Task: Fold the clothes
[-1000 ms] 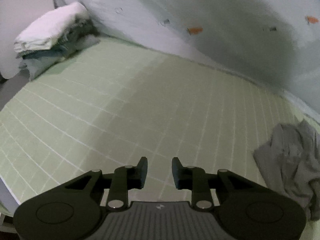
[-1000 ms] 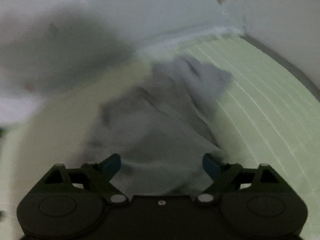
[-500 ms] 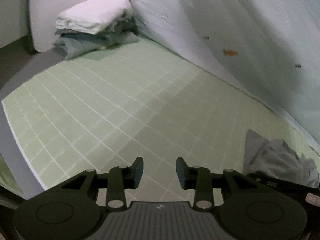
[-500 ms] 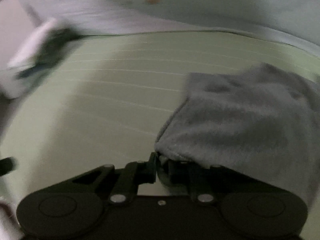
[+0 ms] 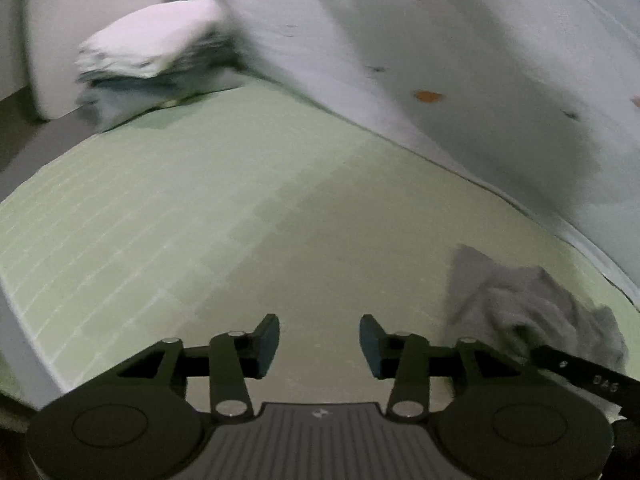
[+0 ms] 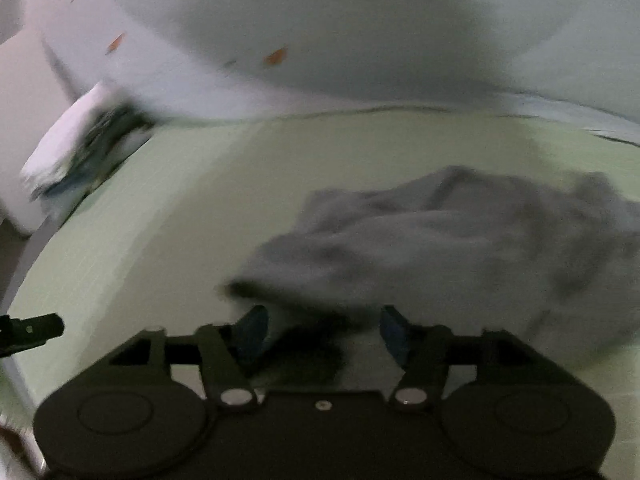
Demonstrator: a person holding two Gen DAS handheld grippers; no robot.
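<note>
Both tongs spreading with nothing pinched, the left gripper [image 5: 319,340] over bare green mat [image 5: 200,208], the right gripper [image 6: 323,330] just short of the crumpled grey garment [image 6: 460,240] near the mat's right edge, seemingly freed for spreading flat.

Digits "045" on the black bar [image 5: 592,376] at lower right, faint

A green gridded mat [image 5: 240,208] bears a crumpled grey garment [image 6: 460,240] and folded stack [image 5: 152,48].

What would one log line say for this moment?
grey garment: crumpled on green mat | left gripper: opening, empty | right gripper: opening, garment released | folded stack: far corner
</note>
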